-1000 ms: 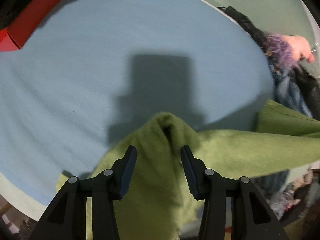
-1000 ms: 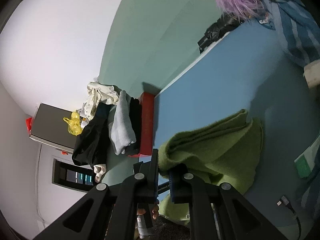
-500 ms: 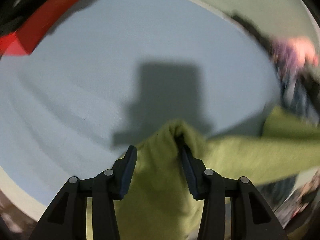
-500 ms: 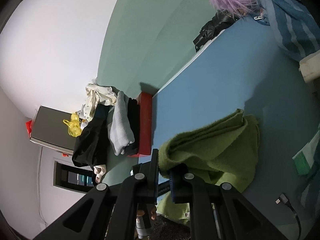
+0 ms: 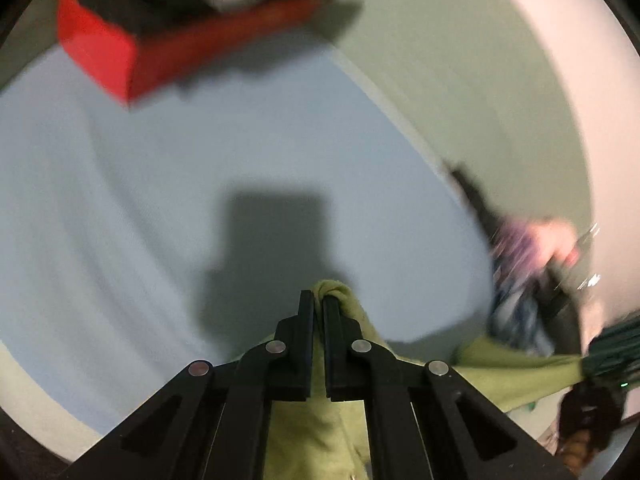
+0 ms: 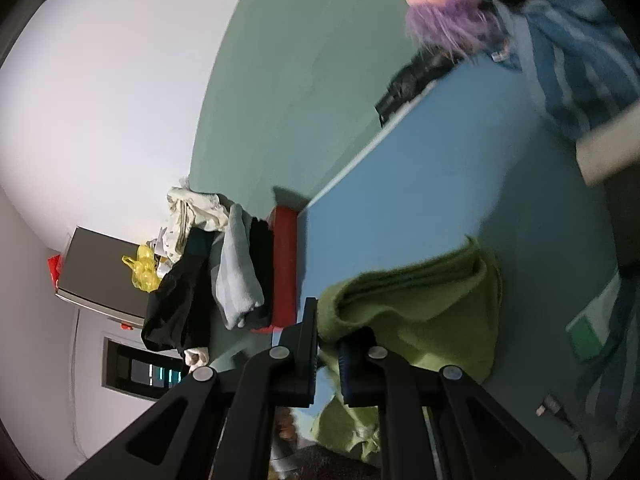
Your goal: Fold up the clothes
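A green fleece garment (image 5: 352,308) hangs over the near edge of the blue table (image 5: 160,200). My left gripper (image 5: 319,300) is shut on a bunched fold of it, above the table. In the right wrist view the same garment (image 6: 420,304) lies partly folded on the blue table (image 6: 460,184), and my right gripper (image 6: 329,320) is shut on its thick edge. The other gripper shows at the right edge of the left wrist view (image 5: 608,356), holding the far end of the cloth.
A red box (image 5: 160,52) with folded clothes on it stands at the table's far left; it also shows in the right wrist view (image 6: 286,268) with a pile of clothes (image 6: 236,268). The person's striped sleeve (image 6: 580,80) is at the right.
My left gripper has closed on the green garment's fold and tilted up, bringing the red box into view. The right gripper still holds its edge, with the cloth shifted slightly.
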`<state>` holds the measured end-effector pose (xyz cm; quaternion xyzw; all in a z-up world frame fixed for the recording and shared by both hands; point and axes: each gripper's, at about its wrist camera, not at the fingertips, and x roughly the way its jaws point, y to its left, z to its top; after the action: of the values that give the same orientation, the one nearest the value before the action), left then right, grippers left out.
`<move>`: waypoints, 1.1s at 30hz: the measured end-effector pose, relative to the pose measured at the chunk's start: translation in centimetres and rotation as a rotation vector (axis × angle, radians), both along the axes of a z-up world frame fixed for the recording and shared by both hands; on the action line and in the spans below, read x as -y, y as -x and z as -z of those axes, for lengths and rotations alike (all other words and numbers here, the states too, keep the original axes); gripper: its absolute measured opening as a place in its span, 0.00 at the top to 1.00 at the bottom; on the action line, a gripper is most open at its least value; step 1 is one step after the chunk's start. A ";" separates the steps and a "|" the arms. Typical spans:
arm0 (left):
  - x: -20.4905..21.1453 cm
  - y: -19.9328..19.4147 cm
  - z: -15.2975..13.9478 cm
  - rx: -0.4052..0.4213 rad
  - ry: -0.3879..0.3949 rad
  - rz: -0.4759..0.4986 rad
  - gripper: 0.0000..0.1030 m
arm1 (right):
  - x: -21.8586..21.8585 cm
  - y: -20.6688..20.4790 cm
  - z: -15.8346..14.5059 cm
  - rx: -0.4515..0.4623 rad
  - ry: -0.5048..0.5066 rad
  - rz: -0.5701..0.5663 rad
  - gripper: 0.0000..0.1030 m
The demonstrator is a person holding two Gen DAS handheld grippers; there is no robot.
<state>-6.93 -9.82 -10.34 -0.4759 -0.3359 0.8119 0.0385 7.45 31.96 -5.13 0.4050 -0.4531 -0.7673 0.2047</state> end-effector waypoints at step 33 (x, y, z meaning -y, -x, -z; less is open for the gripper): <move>0.8 -10.9 3.5 0.299 0.666 0.226 0.90 | -1.6 -2.4 16.1 0.448 -0.129 0.080 0.91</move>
<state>3.95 -10.66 -13.85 -0.6097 -0.0012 0.7887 -0.0785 9.85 33.59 -21.19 0.5593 -0.4531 -0.6929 0.0421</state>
